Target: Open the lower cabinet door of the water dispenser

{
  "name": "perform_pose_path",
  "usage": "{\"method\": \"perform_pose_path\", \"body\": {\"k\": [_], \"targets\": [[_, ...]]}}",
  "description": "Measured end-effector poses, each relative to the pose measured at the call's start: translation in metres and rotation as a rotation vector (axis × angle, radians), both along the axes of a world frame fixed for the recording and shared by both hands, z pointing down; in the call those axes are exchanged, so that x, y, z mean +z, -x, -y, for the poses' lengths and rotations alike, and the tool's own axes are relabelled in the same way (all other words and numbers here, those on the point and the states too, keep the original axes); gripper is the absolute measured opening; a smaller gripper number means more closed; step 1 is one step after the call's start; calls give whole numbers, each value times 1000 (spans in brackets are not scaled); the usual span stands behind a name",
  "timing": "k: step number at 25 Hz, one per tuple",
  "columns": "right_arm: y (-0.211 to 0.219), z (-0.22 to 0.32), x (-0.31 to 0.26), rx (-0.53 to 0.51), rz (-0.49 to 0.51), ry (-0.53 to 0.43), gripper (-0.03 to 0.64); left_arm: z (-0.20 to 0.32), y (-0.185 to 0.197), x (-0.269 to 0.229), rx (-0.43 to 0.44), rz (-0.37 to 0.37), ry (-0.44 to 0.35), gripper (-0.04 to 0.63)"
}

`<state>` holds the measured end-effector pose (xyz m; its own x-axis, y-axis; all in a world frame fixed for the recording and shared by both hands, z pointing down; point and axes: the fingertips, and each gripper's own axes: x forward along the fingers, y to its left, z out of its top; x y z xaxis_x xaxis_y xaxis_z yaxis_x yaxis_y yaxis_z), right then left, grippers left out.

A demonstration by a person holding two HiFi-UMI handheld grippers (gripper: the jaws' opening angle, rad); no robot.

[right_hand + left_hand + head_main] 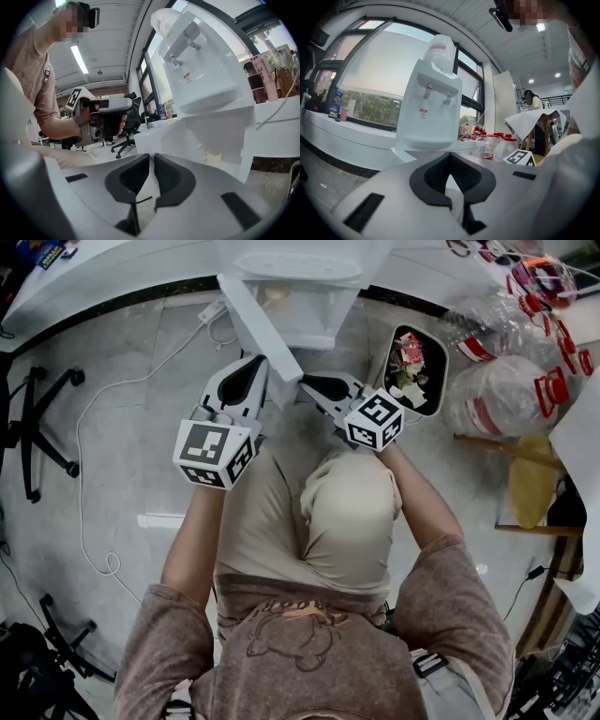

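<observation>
The white water dispenser (298,277) stands against the window ledge at the top of the head view. Its lower cabinet door (259,330) stands swung out toward me, edge-on. My left gripper (260,362) lies right beside the door's free end, jaws together; I cannot tell whether it touches the door. My right gripper (305,382) sits just right of the door end, shut with only a thin slit and nothing between the pads. The right gripper (152,157) view looks into the open cabinet (220,140), where a cream mug (213,159) stands. The left gripper (450,157) view faces the dispenser's taps (436,91).
A bin full of litter (415,369) stands right of the dispenser, with several empty water jugs (506,390) beyond it. A wooden stool (532,482) is at the right. An office chair base (42,427) and a white cable (141,381) lie on the floor at left. My knee (347,512) is below the grippers.
</observation>
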<state>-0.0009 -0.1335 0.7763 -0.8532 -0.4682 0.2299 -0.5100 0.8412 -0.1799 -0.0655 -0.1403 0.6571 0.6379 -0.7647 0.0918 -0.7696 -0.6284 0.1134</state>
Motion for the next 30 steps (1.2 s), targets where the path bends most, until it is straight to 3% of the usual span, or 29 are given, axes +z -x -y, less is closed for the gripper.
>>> {"method": "perform_pose_path", "body": {"k": [10, 30], "targets": [[56, -20, -1, -176, 24, 17, 38, 0, 39, -9, -87, 1, -19, 12], [146, -29, 0, -392, 81, 72, 28, -6, 105, -5, -240, 18, -17, 12]]}}
